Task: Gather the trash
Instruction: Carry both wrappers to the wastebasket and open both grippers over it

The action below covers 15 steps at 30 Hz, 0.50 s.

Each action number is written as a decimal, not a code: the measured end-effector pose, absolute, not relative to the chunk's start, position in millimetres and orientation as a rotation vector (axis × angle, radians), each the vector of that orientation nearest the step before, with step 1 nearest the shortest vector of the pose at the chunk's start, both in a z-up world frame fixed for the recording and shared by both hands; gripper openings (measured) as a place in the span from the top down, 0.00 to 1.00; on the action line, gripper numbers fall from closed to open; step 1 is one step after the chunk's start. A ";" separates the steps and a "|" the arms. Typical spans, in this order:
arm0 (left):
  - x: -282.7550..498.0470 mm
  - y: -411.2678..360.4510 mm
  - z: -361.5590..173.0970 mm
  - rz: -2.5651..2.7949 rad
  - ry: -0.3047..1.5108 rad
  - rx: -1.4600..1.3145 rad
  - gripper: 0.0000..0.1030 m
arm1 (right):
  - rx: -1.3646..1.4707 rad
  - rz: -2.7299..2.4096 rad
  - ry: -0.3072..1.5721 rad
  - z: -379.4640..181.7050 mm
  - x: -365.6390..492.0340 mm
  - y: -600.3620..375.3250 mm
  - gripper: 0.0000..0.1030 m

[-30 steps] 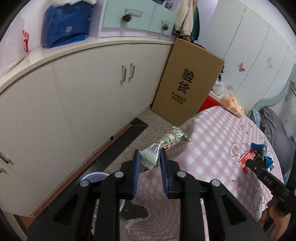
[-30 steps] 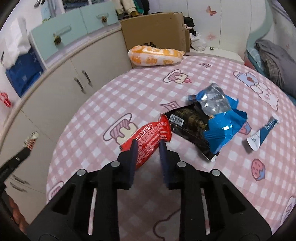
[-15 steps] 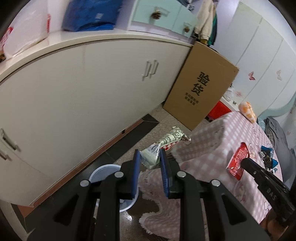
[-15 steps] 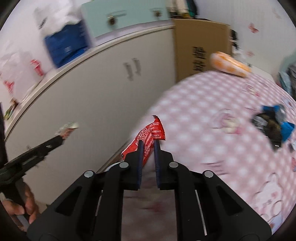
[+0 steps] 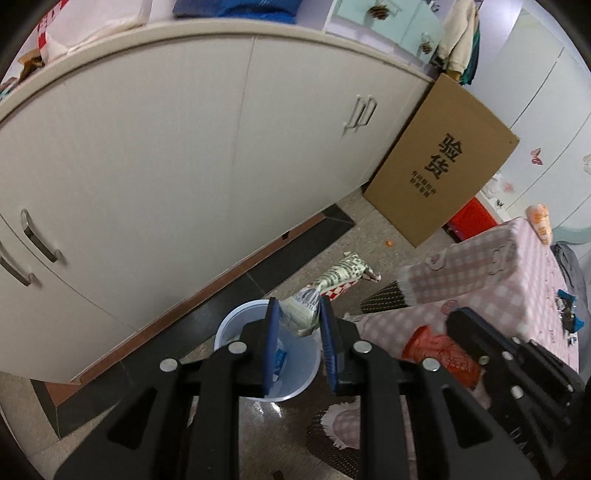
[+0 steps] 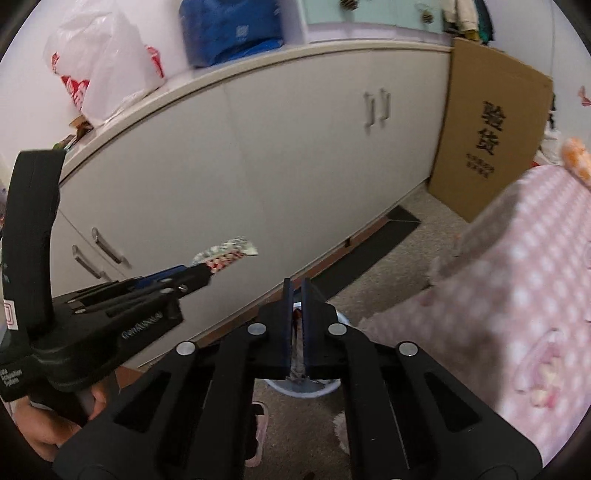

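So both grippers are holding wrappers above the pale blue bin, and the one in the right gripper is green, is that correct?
Not quite: the wrapper in the right gripper is red, as the left wrist view shows. The rest holds: the left gripper holds the other wrapper, both above the pale blue bin.

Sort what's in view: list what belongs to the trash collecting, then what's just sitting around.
Part of the job:
- left gripper, shut on the white printed snack wrapper
- right gripper, shut on the red snack wrapper
- light blue plastic bin on the floor

Just lying about:
- brown cardboard box
- white cabinet
- blue bag
- white plastic bag
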<state>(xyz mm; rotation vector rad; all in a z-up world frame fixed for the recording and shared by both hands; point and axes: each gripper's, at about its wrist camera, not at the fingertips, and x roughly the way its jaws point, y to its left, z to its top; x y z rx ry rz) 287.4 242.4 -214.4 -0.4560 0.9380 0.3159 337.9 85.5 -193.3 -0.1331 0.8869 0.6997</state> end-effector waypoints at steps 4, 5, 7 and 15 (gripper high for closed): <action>292.3 246.1 -229.8 0.326 0.973 -0.444 0.79 | -0.108 0.713 0.909 -216.3 343.4 100.7 0.96; 293.4 248.1 -233.7 0.327 0.982 -0.448 0.79 | -0.107 0.718 0.905 -219.1 343.5 103.1 0.96; 295.5 251.5 -242.4 0.329 1.003 -0.461 0.79 | -0.093 0.732 0.910 -224.4 345.9 107.9 0.95; 300.3 256.8 -257.0 0.340 1.037 -0.472 0.79 | -0.116 0.716 0.933 -235.3 344.9 112.5 0.95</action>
